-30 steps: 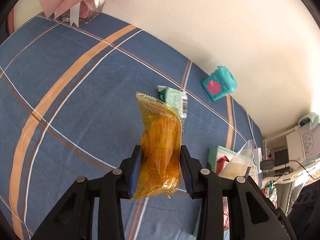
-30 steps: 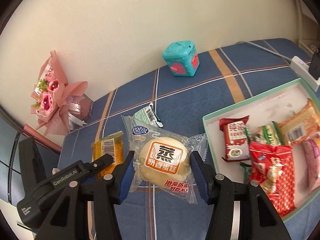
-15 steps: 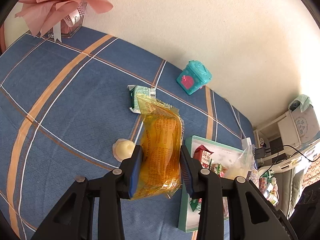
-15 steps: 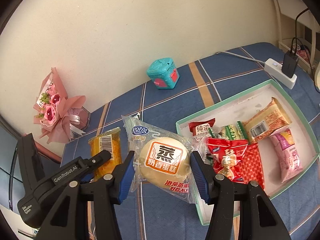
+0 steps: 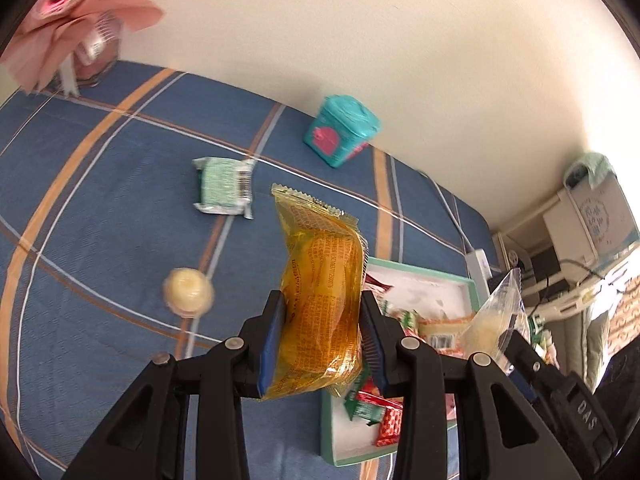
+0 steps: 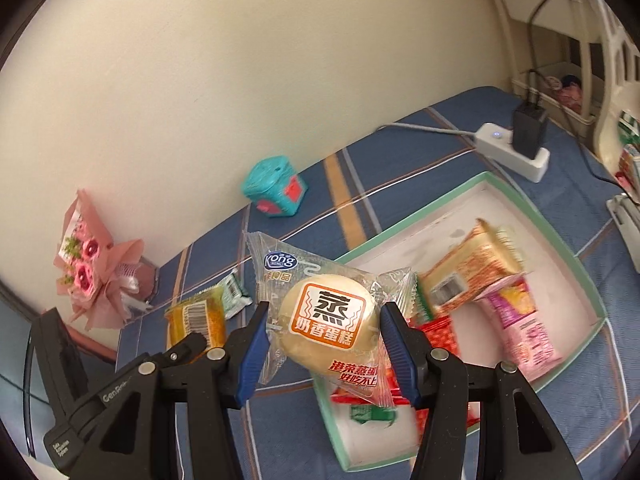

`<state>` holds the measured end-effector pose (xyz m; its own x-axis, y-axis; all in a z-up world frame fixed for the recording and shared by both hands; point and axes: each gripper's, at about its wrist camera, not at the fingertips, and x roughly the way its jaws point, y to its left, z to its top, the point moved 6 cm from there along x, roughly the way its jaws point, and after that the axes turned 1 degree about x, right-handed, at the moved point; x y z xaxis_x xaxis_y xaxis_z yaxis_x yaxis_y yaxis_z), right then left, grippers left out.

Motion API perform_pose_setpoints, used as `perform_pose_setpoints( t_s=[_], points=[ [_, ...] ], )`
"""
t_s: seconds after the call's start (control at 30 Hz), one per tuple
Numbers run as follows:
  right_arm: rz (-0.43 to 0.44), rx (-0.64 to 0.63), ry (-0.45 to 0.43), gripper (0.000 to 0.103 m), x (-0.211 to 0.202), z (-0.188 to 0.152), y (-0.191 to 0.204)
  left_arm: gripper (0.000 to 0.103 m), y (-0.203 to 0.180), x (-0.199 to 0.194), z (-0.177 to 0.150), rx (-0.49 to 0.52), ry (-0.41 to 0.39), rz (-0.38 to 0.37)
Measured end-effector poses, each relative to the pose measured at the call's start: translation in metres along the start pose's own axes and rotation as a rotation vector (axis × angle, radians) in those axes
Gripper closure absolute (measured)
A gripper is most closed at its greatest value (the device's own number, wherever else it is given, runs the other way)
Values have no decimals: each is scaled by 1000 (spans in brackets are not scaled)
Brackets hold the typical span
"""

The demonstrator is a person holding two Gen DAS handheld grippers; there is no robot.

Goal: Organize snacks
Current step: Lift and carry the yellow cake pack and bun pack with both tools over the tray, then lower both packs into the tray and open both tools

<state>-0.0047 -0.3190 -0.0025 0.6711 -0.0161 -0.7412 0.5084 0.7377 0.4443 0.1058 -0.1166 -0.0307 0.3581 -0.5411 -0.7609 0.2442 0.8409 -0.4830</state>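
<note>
My left gripper (image 5: 322,334) is shut on an orange-yellow snack packet (image 5: 320,300), held above the blue plaid cloth; it also shows in the right wrist view (image 6: 196,320). My right gripper (image 6: 322,342) is shut on a clear-wrapped steamed cake bun (image 6: 328,320), held over the near left corner of the green-rimmed white tray (image 6: 460,196), which holds several snack packets. The tray also shows in the left wrist view (image 5: 474,292). A green-white packet (image 5: 224,186) and a small round cream cake (image 5: 188,290) lie on the cloth.
A teal box (image 5: 340,132) stands by the wall. A pink flower bouquet (image 6: 92,264) is at the far left. A white power strip with a black plug (image 6: 516,148) lies behind the tray. Shelves and clutter stand beyond the right edge.
Both grippers have moved right toward the tray while holding their packets. The tray and the round cake have come into the left wrist view; the bun now hangs over the tray corner.
</note>
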Motion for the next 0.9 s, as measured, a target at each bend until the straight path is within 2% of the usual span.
perform_pose_setpoints(
  t_s=[0.17, 0.33, 0.57, 0.9],
  points=[
    [-74, 41, -23, 45, -9, 12, -33, 64, -26, 14, -9, 59, 31, -17],
    [-128, 59, 3, 45, -6, 13, -52, 64, -38, 27, -17, 100, 60, -17],
    [-184, 62, 76, 45, 14, 3, -64, 64, -43, 44, -24, 118, 89, -13],
    [-222, 60, 126, 45, 28, -5, -71, 64, -47, 64, -33, 143, 126, -7]
  ],
)
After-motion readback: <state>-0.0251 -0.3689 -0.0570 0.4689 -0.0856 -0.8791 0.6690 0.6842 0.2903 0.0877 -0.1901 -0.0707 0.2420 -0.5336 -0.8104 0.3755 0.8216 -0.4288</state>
